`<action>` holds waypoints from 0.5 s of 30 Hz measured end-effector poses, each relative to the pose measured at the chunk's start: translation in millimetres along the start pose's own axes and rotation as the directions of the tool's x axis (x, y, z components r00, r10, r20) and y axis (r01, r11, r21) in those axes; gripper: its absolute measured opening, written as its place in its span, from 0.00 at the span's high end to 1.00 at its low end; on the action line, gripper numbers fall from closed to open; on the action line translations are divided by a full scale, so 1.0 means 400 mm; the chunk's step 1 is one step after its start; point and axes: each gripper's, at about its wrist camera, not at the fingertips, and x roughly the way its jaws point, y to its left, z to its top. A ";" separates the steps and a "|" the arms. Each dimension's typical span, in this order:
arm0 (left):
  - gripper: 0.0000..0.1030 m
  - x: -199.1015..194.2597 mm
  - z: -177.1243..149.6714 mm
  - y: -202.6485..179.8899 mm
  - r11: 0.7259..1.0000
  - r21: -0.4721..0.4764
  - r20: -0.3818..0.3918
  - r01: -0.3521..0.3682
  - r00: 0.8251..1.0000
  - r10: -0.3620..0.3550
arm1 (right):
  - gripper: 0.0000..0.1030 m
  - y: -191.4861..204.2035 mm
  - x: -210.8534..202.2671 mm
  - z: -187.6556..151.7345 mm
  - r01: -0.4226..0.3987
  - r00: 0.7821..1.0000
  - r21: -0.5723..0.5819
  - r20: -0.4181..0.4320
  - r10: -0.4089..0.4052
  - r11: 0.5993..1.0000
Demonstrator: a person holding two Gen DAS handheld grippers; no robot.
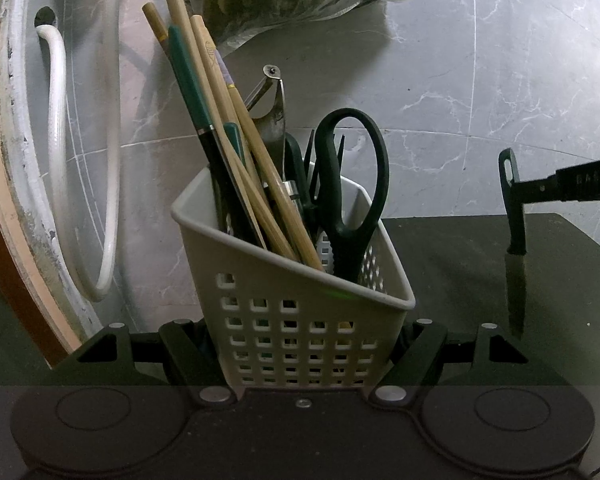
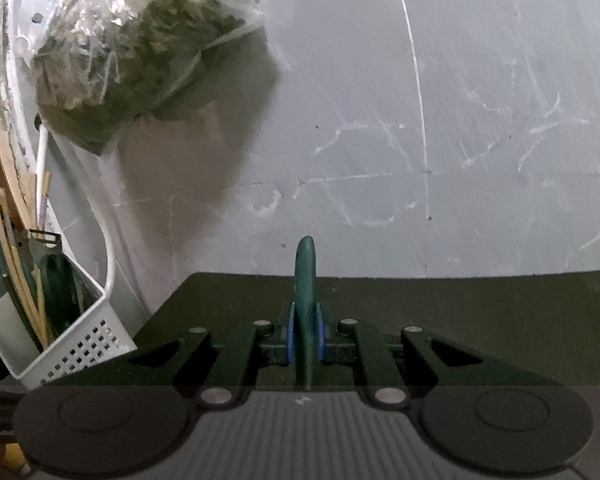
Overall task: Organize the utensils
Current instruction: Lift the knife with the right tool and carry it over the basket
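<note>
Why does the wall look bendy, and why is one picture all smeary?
Left wrist view: the fisheye lens bows the wall lines and the hose, yet the basket stays sharp. Right wrist view: blur smears the wall veins and the plastic bag, which throws a big soft shadow. Both views go dark at the corners.

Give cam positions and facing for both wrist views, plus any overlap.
Left wrist: on the left gripper, facing the wall; its fingers clamp the white caddy of utensils. The right gripper shows holding a knife.
Right wrist: on the right gripper, facing the wall over the black table; its blue pads pinch the knife handle.
Shared: caddy, knife, bag, table.
</note>
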 end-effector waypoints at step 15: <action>0.26 -0.001 0.000 0.001 1.000 0.001 0.001 0.001 1.000 -0.001 | 0.89 0.024 -0.018 0.040 -0.024 0.998 -0.026 0.058 0.025 0.999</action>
